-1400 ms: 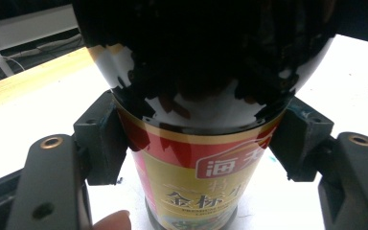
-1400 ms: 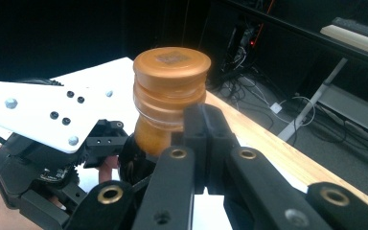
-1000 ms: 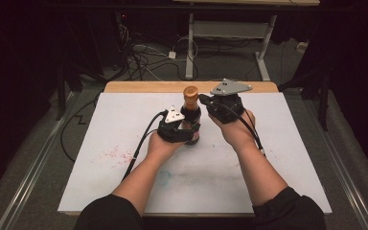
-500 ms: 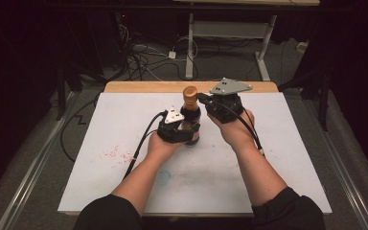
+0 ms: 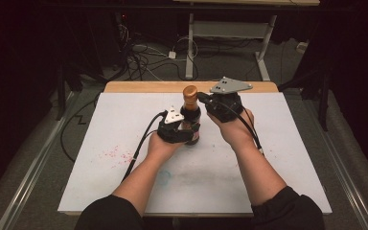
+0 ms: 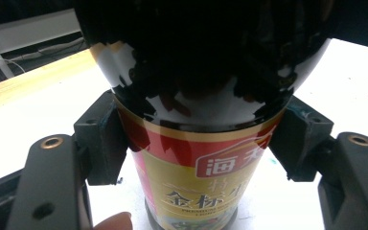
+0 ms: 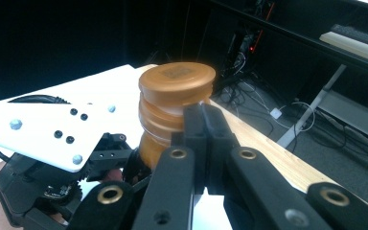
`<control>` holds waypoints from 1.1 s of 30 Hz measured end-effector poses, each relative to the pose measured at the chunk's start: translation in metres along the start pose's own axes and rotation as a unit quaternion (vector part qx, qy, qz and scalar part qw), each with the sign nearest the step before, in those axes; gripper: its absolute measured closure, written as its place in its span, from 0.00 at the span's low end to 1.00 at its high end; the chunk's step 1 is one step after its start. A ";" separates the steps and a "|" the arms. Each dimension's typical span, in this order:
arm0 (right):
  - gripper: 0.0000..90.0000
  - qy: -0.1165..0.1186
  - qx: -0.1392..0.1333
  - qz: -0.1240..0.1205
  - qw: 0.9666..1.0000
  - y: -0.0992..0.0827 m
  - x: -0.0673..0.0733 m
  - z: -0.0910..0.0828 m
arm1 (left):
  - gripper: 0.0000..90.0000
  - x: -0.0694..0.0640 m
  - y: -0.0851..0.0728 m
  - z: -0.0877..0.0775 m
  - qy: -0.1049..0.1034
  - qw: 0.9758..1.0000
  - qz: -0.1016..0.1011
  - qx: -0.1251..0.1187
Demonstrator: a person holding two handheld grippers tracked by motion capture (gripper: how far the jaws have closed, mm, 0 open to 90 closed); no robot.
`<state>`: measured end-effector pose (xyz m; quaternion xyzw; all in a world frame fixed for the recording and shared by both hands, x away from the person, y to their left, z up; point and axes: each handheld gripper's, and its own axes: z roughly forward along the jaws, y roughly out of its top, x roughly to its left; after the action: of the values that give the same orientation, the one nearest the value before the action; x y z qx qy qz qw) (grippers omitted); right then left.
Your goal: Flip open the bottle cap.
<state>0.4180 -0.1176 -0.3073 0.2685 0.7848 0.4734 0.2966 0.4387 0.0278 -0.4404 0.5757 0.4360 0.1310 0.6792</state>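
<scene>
the step in hand looks like opening a dark glass sauce bottle with a red and gold label [image 5: 191, 125], which stands upright on the white-topped table [image 5: 287, 158] near its far middle, between the two hands. to do it well, the lower grip should pin the body hard enough that it cannot spin, while the upper tool works on the lid square to the bottle's axis, so any push lifts or turns the cap rather than tipping the bottle over; keeping the base flat on the table helps

the left gripper [image 6: 199, 139] has its jaws spread wide, one pad pressed to each side of the bottle's body just at the top edge of the label, so it has the bottle clamped around the middle. in the high view the left gripper [image 5: 175, 130] sits low against the bottle's left side

the right gripper [image 7: 203, 132] has its jaws closed flat together with nothing between them; their tips rest just beside the round brown plastic cap [image 7: 177, 91], at or just under its rim, though whether they touch it i cannot tell. from above, the right gripper [image 5: 205, 99] comes in at neck height from the bottle's right
</scene>
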 end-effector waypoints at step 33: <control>1.00 -0.001 -0.009 -0.011 1.000 0.012 0.002 0.000 | 0.32 -0.004 0.000 0.003 0.007 0.999 -0.030 -0.025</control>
<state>0.4185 -0.1113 -0.2970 0.2579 0.7828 0.4771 0.3050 0.4389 0.0231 -0.4388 0.5443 0.4549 0.1253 0.6937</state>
